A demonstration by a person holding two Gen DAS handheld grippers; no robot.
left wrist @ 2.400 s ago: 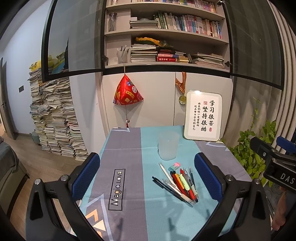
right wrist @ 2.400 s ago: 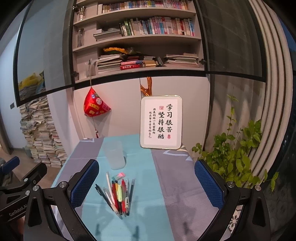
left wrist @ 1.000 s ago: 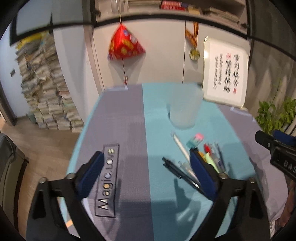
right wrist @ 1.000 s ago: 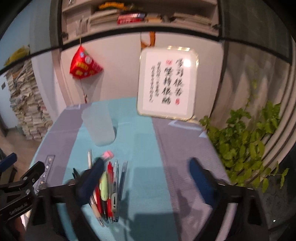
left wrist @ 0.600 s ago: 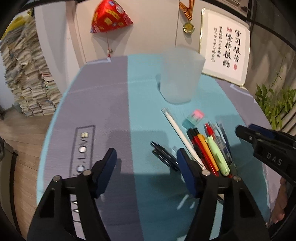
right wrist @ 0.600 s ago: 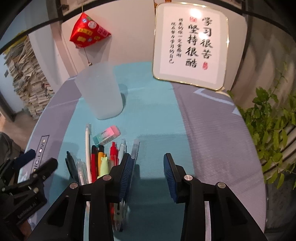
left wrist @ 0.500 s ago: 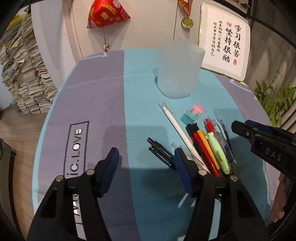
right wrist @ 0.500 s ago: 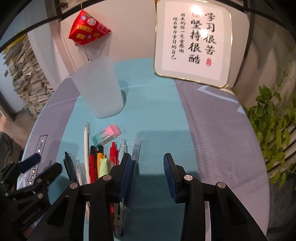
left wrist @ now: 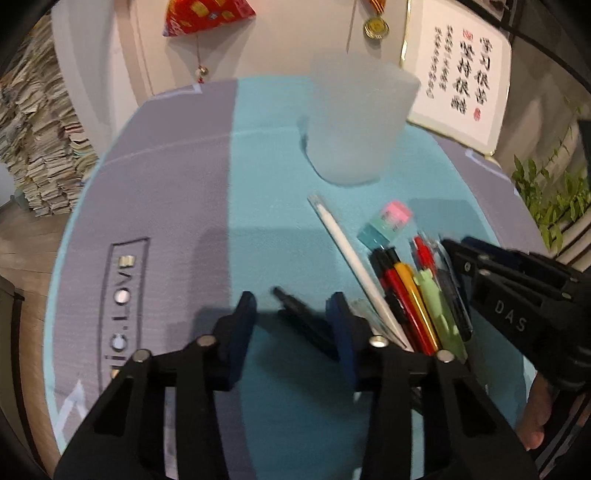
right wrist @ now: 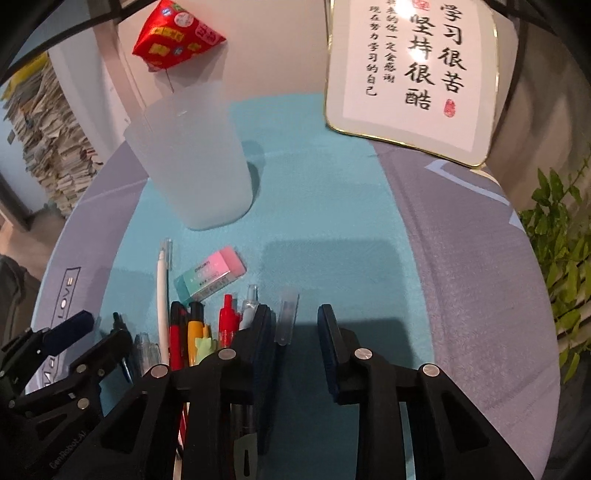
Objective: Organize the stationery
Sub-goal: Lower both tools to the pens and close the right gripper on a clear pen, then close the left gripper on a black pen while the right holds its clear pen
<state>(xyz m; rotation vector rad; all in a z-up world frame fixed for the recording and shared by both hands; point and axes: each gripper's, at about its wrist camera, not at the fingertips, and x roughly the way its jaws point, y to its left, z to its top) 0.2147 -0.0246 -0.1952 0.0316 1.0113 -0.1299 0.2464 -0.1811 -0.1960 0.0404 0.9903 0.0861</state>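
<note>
A frosted plastic cup [left wrist: 356, 122] [right wrist: 195, 158] stands upright on the teal and grey tablecloth. In front of it lie several pens [left wrist: 410, 295] [right wrist: 192, 328] side by side, a white pen [left wrist: 351, 258] and a pink and green eraser [left wrist: 388, 223] [right wrist: 210, 275]. My left gripper [left wrist: 291, 317] is open, low over the table, its fingers either side of two black pens [left wrist: 295, 306]. My right gripper [right wrist: 293, 328] is open, narrowly, at the right end of the pen row, with a clear-capped pen [right wrist: 286, 321] between its fingers.
A framed calligraphy sign [right wrist: 413, 70] leans at the back right of the table. A red pyramid ornament [right wrist: 173, 35] hangs on the wall behind. A green plant [right wrist: 565, 236] stands off the right table edge. Paper stacks [left wrist: 33, 140] stand on the floor left.
Both grippers have come down and forward to the pens and narrowed their openings. The left one now straddles the black pens; the right one straddles the rightmost pen.
</note>
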